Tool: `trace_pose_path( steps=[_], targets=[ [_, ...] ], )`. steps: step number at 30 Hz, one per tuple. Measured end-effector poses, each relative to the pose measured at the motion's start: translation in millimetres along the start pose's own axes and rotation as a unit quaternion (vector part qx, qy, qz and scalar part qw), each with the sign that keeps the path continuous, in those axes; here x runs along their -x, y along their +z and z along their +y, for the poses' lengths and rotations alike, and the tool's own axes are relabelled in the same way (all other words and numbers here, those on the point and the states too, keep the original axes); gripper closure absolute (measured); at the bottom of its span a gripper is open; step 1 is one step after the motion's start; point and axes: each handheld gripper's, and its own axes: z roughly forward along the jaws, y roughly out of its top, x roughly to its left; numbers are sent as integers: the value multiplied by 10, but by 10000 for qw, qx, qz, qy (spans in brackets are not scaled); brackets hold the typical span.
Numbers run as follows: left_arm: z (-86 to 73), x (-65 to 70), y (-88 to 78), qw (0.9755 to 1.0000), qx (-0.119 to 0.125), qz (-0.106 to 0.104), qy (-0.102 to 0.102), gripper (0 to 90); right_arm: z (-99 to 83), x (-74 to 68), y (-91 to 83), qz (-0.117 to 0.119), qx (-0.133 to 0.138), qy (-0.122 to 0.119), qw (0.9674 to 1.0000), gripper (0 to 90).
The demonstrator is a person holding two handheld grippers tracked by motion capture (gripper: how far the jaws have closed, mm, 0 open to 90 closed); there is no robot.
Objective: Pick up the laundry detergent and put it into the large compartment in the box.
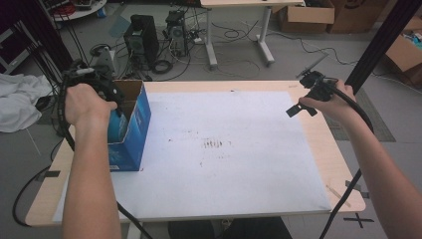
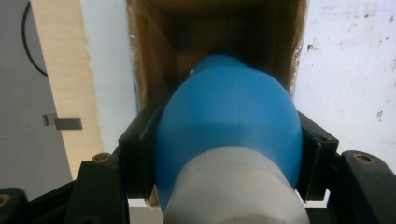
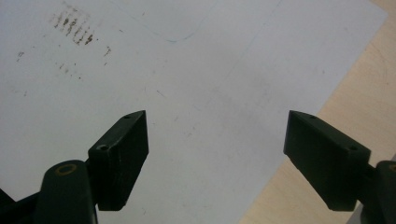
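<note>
**Blue bulb held at the mouth of the open box**

The left gripper is clamped on a blue bulb, a rounded, pear-shaped thing with a pale grey collar at its near end. The bulb sits between the two black jaws at its widest part, and the jaws stand well apart to take it. In the left gripper view its narrower end points into the open top of the blue cardboard box, whose brown inner walls frame it; whether it touches the walls cannot be told.

By its look the bulb is probably soft rubber or thin plastic, light and smooth. A rounded, smooth body of that kind is likely to slip forward or back out of flat pads if the squeeze is off the widest part, and a soft one would give under pressure. The present hold, across the belly just ahead of the collar, seems the safest place. The box is light card and stands near the left edge of the table, so a sideways knock could shift or tip it.

The left forearm reaches forward, the hand above the box with the gripper pointing down into it. The right gripper is held off above the table's far right part, its jaws wide apart and empty over the white sheet.
</note>
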Motion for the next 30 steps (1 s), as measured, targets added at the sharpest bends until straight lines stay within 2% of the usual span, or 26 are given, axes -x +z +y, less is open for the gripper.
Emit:
trace_pose_path(
  steps=[7,12,20,25,26,27,30],
  targets=[
    [12,7,200,9999,-97,-69,-36,379,-11,8,4,-7,-18,15,10000,220],
    [17,2,313,9998,-172,-39,-46,379,-13,11,-9,-22,-9,-2,10000,220],
    [13,-18,426,9997,-238,-40,-50,378,-8,7,22,7,-32,0,10000,220],
    [14,-19,467,9996,-271,29,-47,379,-5,9,30,1,-37,2,10000,220],
    [15,-25,471,9996,-262,67,5,379,-5,8,32,3,-35,14,10000,220],
    [10,-20,481,9997,-249,44,-46,379,-7,8,33,0,-30,6,10000,220],
    [9,-26,504,9997,-254,65,-2,379,-9,7,38,5,-43,24,10000,220]
  ],
)
